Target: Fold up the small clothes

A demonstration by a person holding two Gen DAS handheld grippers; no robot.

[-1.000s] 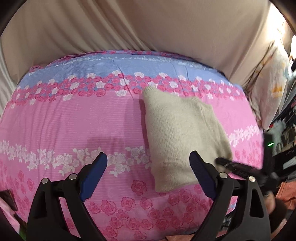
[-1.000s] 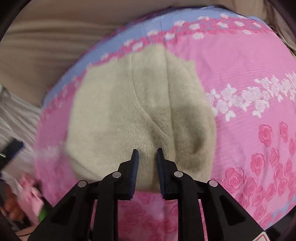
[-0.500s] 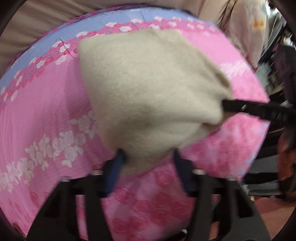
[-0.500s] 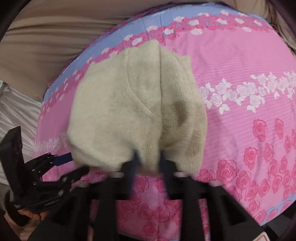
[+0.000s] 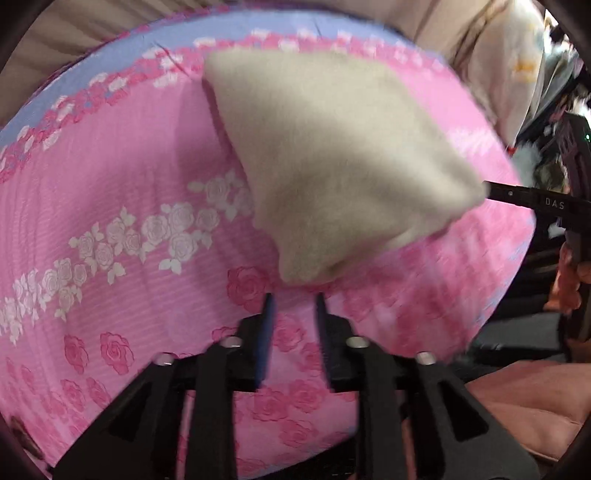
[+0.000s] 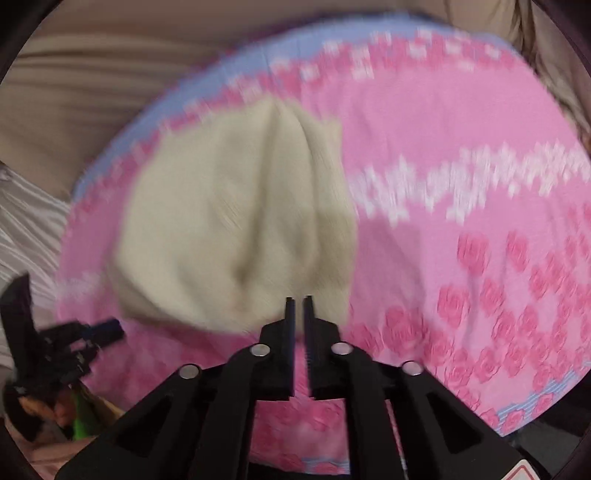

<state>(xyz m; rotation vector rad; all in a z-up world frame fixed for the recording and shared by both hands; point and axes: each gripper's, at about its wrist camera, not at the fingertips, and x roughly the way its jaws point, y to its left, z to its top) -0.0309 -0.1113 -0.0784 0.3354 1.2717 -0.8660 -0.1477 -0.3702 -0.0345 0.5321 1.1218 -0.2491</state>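
A folded beige knit garment [image 5: 343,162] lies on the pink rose-print bedsheet [image 5: 110,177]. My left gripper [image 5: 291,299] is nearly shut, its tips just below the garment's near corner; whether it pinches cloth I cannot tell. My right gripper [image 6: 298,301] is shut on the garment's [image 6: 236,218] near edge, which is lifted and bunched. The right gripper's black finger shows at the garment's right corner in the left wrist view [image 5: 532,199]. The left gripper shows at lower left in the right wrist view [image 6: 103,330].
A beige cloth backdrop [image 5: 92,22] hangs behind the bed. A patterned pillow [image 5: 509,62] and clutter lie off the bed's right side. A blue band [image 6: 332,48] runs along the sheet's far edge.
My left gripper moved in to the garment's near corner and closed from wide open. The right gripper stayed shut on the edge and lifted it, bunching the cloth.
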